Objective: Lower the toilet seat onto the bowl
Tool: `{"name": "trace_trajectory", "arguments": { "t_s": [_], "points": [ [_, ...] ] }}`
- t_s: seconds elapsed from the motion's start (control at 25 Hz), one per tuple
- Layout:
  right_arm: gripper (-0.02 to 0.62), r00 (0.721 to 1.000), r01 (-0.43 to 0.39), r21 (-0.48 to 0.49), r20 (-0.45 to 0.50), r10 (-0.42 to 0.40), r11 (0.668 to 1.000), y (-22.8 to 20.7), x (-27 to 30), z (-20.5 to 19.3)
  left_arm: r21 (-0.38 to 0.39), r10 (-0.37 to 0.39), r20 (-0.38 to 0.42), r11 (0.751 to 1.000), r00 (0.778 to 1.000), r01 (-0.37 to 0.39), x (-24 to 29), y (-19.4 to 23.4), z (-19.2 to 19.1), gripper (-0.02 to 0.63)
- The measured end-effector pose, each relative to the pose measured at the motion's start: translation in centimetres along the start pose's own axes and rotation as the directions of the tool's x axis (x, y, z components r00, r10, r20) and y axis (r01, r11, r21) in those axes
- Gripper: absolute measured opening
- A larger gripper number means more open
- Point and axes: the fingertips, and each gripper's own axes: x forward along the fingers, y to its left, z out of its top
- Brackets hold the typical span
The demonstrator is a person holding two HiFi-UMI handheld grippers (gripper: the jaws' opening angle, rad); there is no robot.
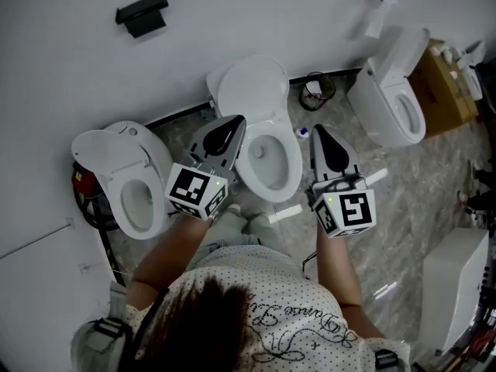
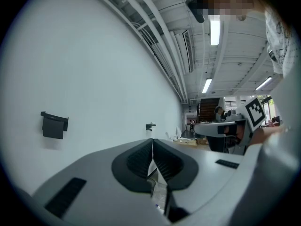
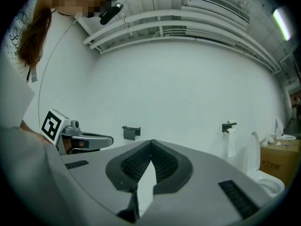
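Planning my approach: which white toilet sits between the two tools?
The middle white ceramic toilet; the left toilet and right toilet stand off to either side.

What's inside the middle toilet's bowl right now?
The middle bowl looks bare white inside, with a small dark outlet; no object shows. The shut left claw covers its left rim, so that edge can't be checked.

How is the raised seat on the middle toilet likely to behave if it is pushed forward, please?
The seat looks like rigid plastic, so it is probably stiff. It stands up at the back of the bowl, so it would likely swing down on a hinge, perhaps dropping fast. Its smooth surface may be slippery.
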Motion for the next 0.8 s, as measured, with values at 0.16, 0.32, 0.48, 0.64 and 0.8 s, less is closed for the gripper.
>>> {"name": "trace_trajectory", "arguments": {
  "t_s": [0.16, 0.32, 0.48, 0.64, 0.8],
  "points": [
    [0.011, 1.000, 0.003, 0.000, 0.006, -0.003, 1.000, 0.0, -0.2, 0.1, 0.000, -0.003, 0.000, 1.000, 1.000, 0.003, -0.2, -0.1, -0.1, 0.006],
    [0.011, 1.000, 0.008, 0.003, 0.011, -0.008, 1.000, 0.0, -0.3, 0.1, 0.001, -0.006, 0.000, 1.000, 1.000, 0.006, -0.3, -0.2, -0.3, 0.006],
    [0.011, 1.000, 0.010, 0.005, 0.009, -0.010, 1.000, 0.1, -0.3, 0.0, 0.000, -0.003, -0.001, 1.000, 1.000, 0.003, -0.6, -0.1, -0.4, 0.006],
    [0.011, 1.000, 0.013, 0.007, 0.009, -0.013, 1.000, 0.3, -0.3, 0.0, 0.000, -0.002, -0.004, 1.000, 1.000, 0.002, -0.8, 0.0, -0.5, 0.006],
    [0.011, 1.000, 0.015, 0.014, 0.002, -0.015, 1.000, 0.5, -0.2, -0.5, -0.005, 0.005, -0.003, 1.000, 1.000, -0.005, -1.2, 0.2, -0.7, 0.006]
  ]
}}
